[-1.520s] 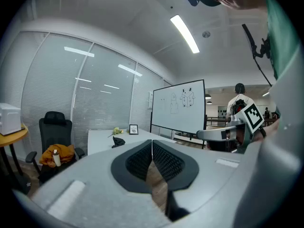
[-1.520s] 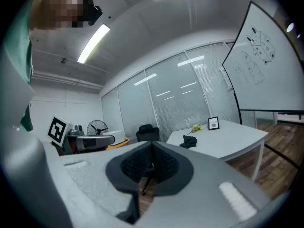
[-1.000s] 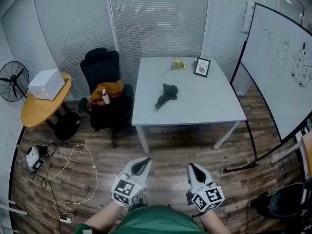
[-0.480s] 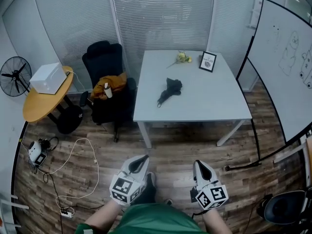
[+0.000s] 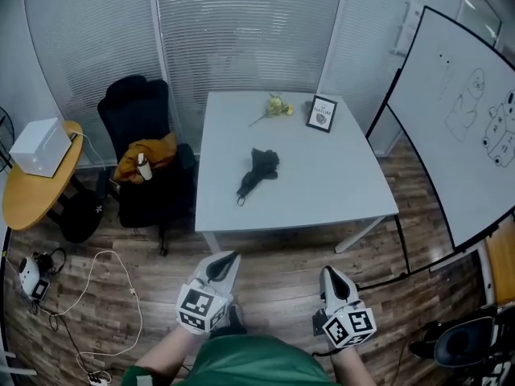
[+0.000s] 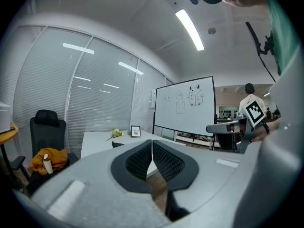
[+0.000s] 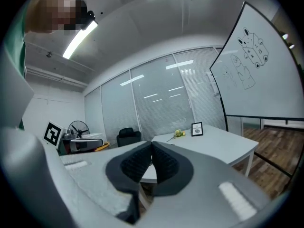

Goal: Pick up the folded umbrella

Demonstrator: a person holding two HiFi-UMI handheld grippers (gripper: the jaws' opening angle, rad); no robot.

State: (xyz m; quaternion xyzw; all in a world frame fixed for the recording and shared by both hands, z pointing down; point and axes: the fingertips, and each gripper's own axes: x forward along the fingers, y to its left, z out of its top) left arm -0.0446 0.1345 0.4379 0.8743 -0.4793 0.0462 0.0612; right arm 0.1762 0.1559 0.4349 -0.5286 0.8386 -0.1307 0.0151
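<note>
The folded black umbrella (image 5: 257,170) lies in the middle of the white table (image 5: 322,191), its handle end toward the near left. In the left gripper view a dark bit of the umbrella (image 6: 117,144) shows on the tabletop, far ahead. My left gripper (image 5: 228,260) and right gripper (image 5: 328,274) hang over the wooden floor in front of the table's near edge, well short of the umbrella. Both point toward the table. The jaws of each are shut with nothing between them, as seen on the left gripper (image 6: 152,141) and the right gripper (image 7: 151,143).
A yellow flower (image 5: 276,105) and a small framed picture (image 5: 322,113) stand at the table's far edge. A black chair with an orange garment (image 5: 143,155) is left of the table, a round wooden table with a white box (image 5: 40,145) beyond it. A whiteboard (image 5: 471,127) stands right. Cables (image 5: 113,296) lie on the floor.
Both grippers have moved forward toward the table, whose near edge is now closer. Their jaws have stayed shut. The umbrella has not moved.
</note>
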